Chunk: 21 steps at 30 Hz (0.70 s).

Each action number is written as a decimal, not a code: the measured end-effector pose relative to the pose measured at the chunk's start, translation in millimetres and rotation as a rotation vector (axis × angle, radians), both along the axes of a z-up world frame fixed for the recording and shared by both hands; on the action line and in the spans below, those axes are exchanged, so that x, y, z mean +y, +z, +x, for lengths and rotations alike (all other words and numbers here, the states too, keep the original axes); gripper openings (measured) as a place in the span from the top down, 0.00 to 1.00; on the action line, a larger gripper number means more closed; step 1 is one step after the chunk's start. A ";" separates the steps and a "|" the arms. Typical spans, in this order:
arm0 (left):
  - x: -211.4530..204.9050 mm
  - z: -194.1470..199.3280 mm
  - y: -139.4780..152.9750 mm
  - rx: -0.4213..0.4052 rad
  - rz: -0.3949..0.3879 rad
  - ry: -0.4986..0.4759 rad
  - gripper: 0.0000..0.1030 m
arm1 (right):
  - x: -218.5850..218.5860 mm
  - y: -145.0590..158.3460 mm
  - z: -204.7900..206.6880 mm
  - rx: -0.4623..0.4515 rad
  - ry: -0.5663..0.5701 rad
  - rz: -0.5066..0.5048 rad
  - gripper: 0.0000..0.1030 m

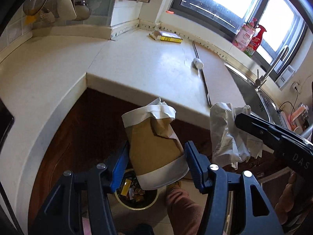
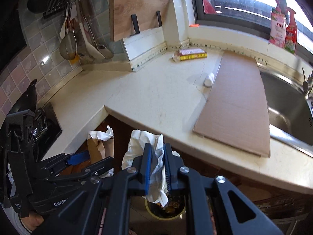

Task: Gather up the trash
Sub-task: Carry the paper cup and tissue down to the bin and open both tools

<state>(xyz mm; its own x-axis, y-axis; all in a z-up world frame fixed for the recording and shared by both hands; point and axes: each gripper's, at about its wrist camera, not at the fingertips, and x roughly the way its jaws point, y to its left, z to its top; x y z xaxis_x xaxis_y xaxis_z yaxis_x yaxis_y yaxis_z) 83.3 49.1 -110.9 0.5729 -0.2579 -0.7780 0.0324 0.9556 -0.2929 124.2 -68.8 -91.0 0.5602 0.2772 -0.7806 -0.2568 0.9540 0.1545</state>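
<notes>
My left gripper (image 1: 155,149) is shut on a crushed brown and white paper cup (image 1: 154,146), held in the air above a round trash bin (image 1: 137,195) on the floor. The cup also shows in the right wrist view (image 2: 99,146). My right gripper (image 2: 157,152) is shut on a crumpled white paper (image 2: 144,145), held just right of the cup and above the same bin (image 2: 166,209). The paper shows in the left wrist view (image 1: 227,135) with the right gripper's fingers (image 1: 254,125) on it. The bin holds several scraps.
A cream L-shaped counter (image 2: 152,96) holds a yellow box (image 2: 190,54), a small white bottle (image 2: 209,79) and a flat cardboard sheet (image 2: 236,101). A steel sink (image 2: 289,105) lies to the right. A black stove (image 2: 49,125) is at the left. Dark cabinets stand below.
</notes>
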 end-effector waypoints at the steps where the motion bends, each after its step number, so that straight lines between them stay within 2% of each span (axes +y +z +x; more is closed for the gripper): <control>1: -1.2 -3.0 -9.7 0.022 -0.004 -0.007 0.46 | 1.9 -10.5 -3.9 0.014 -0.001 -0.020 0.88; 6: -5.0 -10.4 -44.4 0.094 -0.017 -0.027 0.46 | 1.2 -62.3 -14.2 0.132 -0.001 -0.059 0.88; 12: -16.3 -11.7 -81.1 0.128 0.074 -0.057 0.46 | -8.4 -114.6 -14.2 0.234 -0.024 -0.072 0.88; 21: -29.1 -9.3 -169.2 0.276 0.135 -0.106 0.46 | -13.8 -189.4 -6.1 0.356 -0.048 -0.091 0.88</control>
